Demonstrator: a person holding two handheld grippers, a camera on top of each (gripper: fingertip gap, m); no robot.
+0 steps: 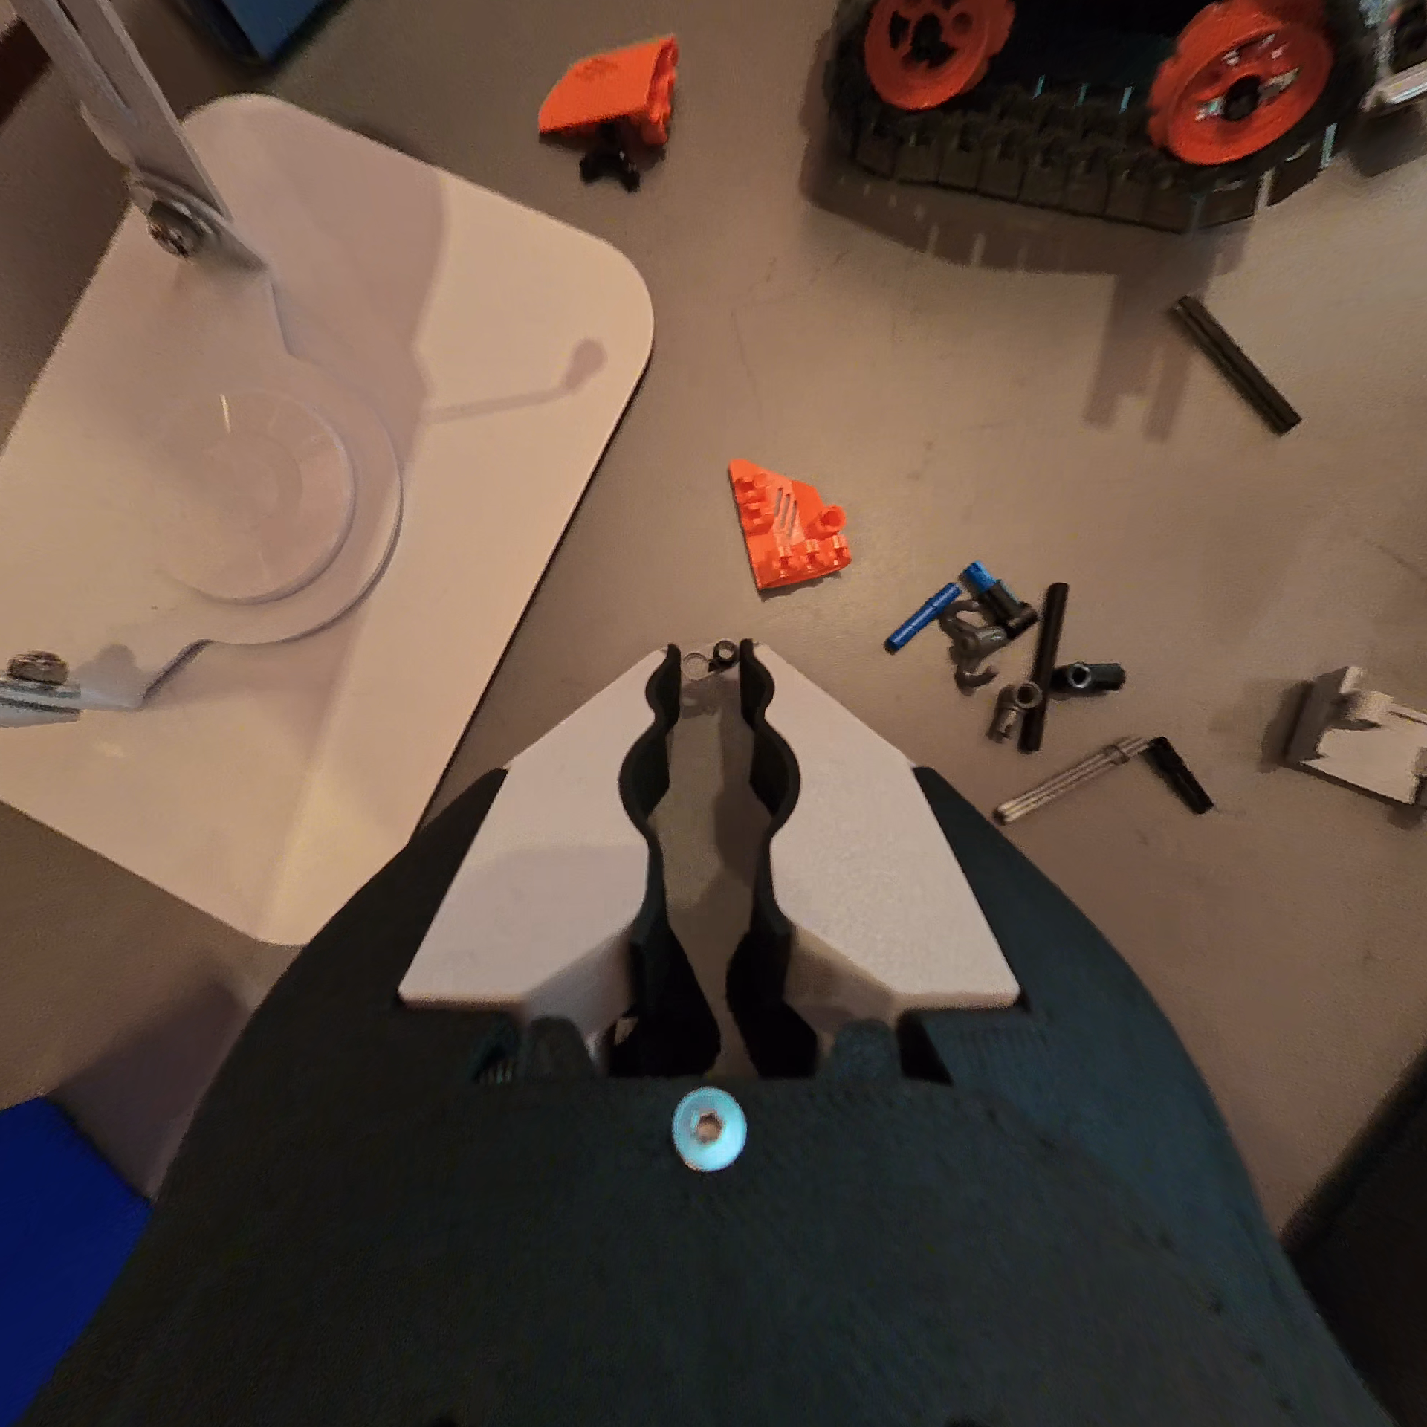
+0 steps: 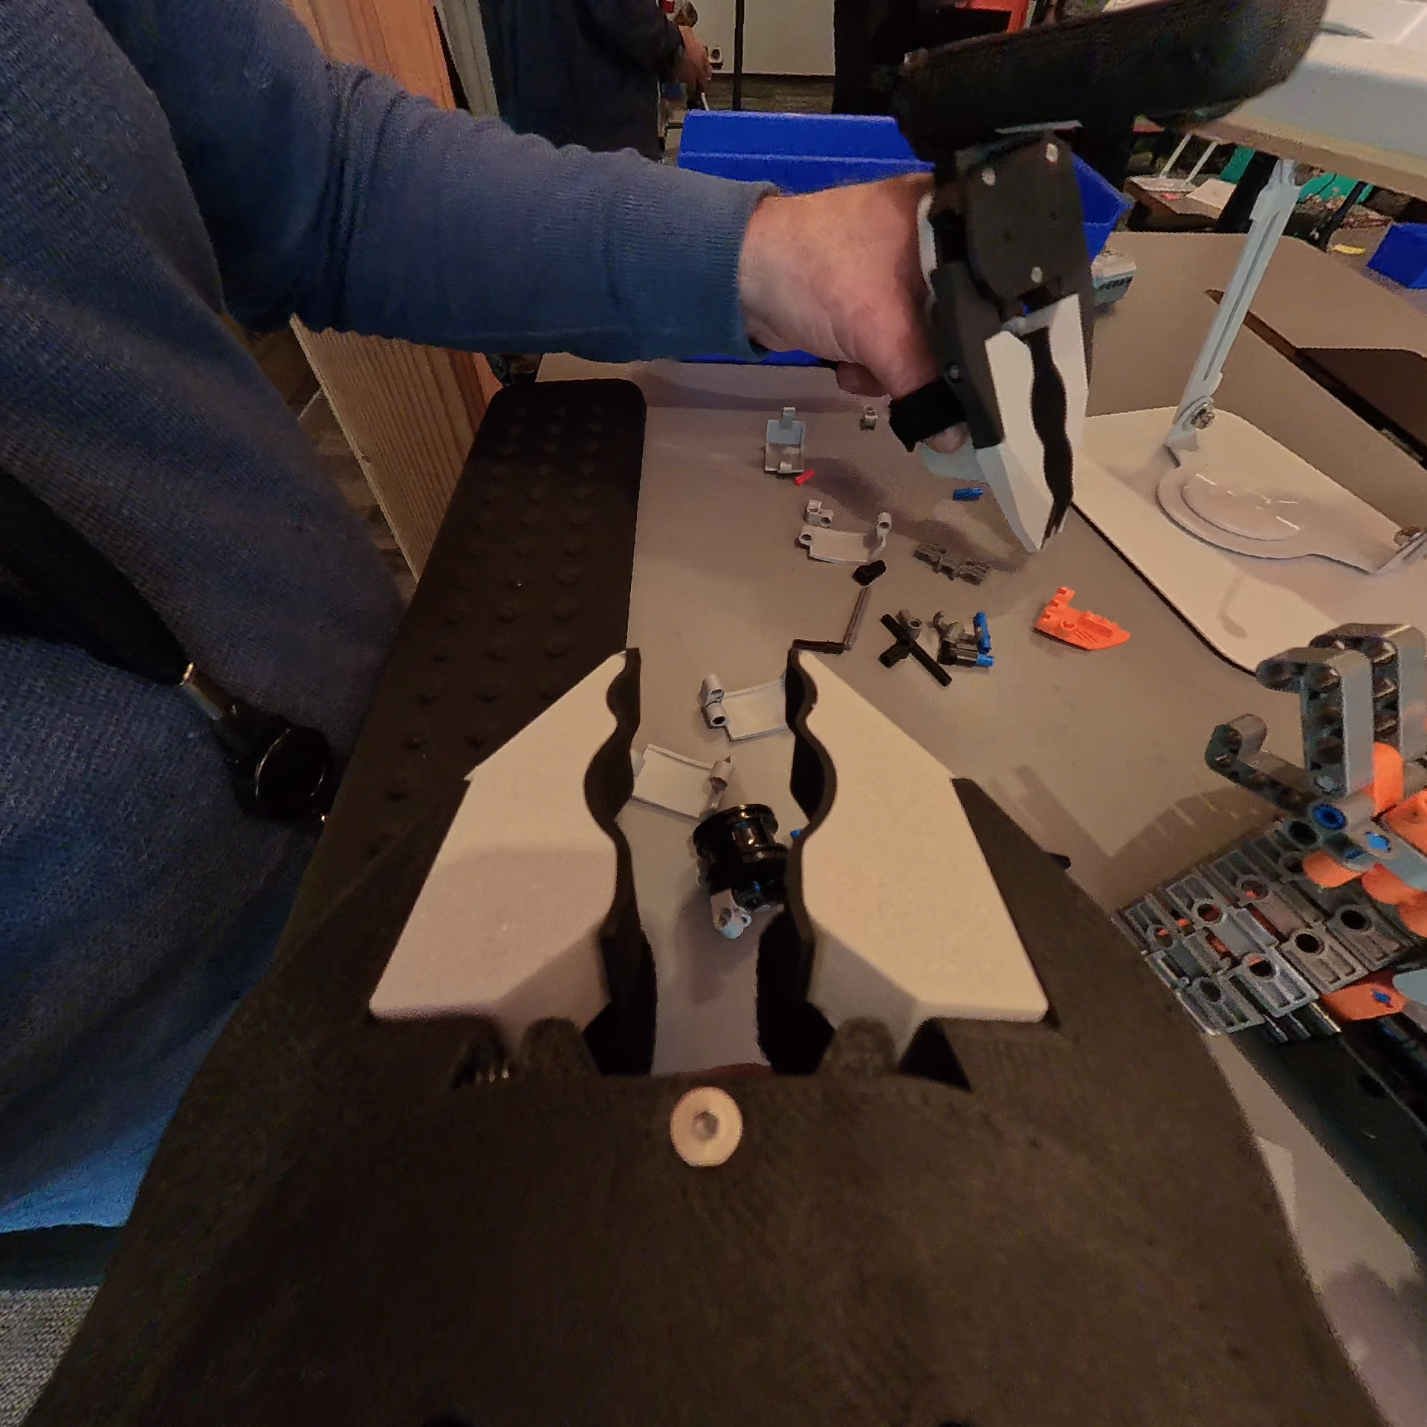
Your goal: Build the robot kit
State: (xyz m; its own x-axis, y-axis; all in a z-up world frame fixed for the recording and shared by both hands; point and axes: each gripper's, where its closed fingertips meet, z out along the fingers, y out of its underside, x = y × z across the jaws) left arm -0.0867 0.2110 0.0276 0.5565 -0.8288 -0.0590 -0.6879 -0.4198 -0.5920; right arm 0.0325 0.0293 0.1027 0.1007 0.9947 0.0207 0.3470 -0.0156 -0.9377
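Observation:
My left gripper (image 1: pixel 709 650) is nearly closed, with a tiny black ring and a clear round bit (image 1: pixel 722 654) pinched side by side between its fingertips, just above the grey table (image 1: pixel 849 386). An orange wedge plate (image 1: pixel 788 525) lies just ahead of it. In the right wrist view a hand holds this gripper (image 2: pixel 1052 533) low over the table. My right gripper (image 2: pixel 714 660) is open and holds nothing. It hovers over two grey panel pieces (image 2: pixel 745 706) and a black wheel hub (image 2: pixel 737 853), which lie on the table between its fingers.
A heap of black, blue and grey pins and axles (image 1: pixel 1004 656) lies to the right of the left gripper. A tracked vehicle with orange wheels (image 1: pixel 1081 116) stands at the far right. A white base plate with a stand (image 1: pixel 463 463) is on the left, and a black mat (image 2: pixel 540 579) lies along the table's edge. Left tips to right tips: about 25 cm.

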